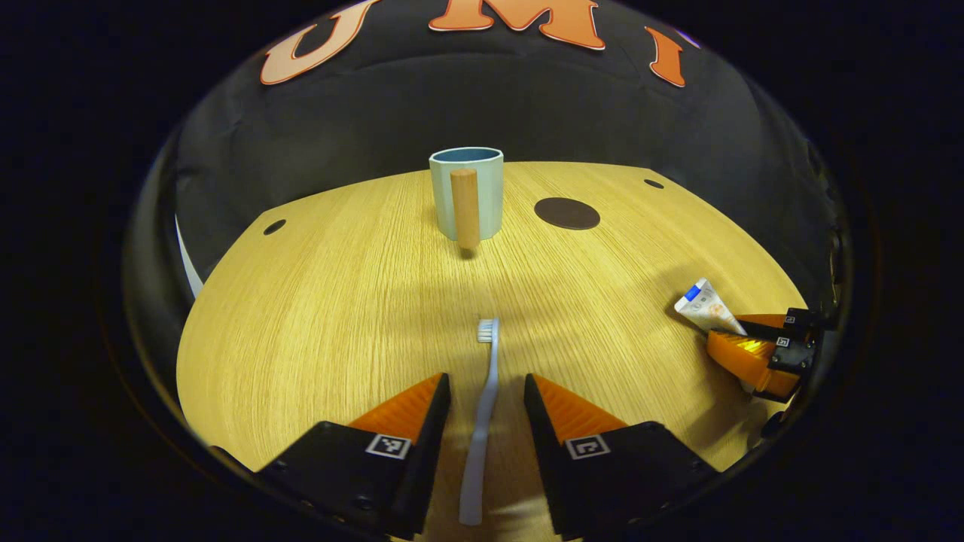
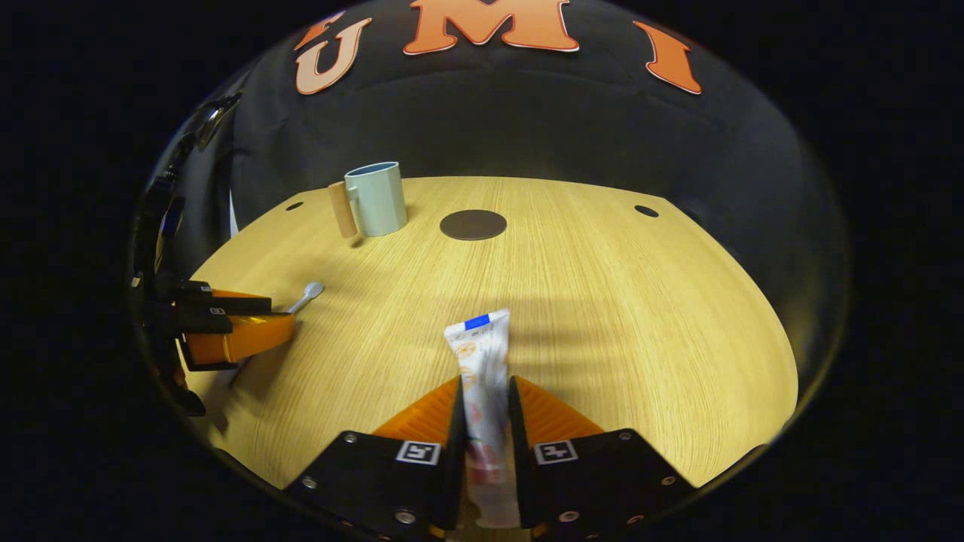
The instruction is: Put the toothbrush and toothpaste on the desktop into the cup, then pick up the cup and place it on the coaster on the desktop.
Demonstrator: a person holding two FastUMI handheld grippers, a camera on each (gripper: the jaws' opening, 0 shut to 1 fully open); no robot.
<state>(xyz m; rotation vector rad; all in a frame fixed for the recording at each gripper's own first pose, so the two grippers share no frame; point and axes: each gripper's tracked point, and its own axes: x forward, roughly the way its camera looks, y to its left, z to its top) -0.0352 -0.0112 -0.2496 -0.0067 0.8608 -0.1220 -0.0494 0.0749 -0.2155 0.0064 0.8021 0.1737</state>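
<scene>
Nearest, the left tool (image 1: 487, 391) stands with its fingers apart, the toothbrush (image 1: 482, 421) lying flat on the tabletop (image 1: 339, 301) between them, bristles pointing away. The right tool (image 2: 486, 399) is clamped on the toothpaste (image 2: 482, 361), both fingers pressing the tube; its printing is too blurred to read. Bare wood lies open ahead of both tools. Farther off, the cup (image 1: 467, 192) stands upright, wooden handle facing the left tool, with the dark round coaster (image 1: 566, 213) just beside it, near the tabletop's far edge
</scene>
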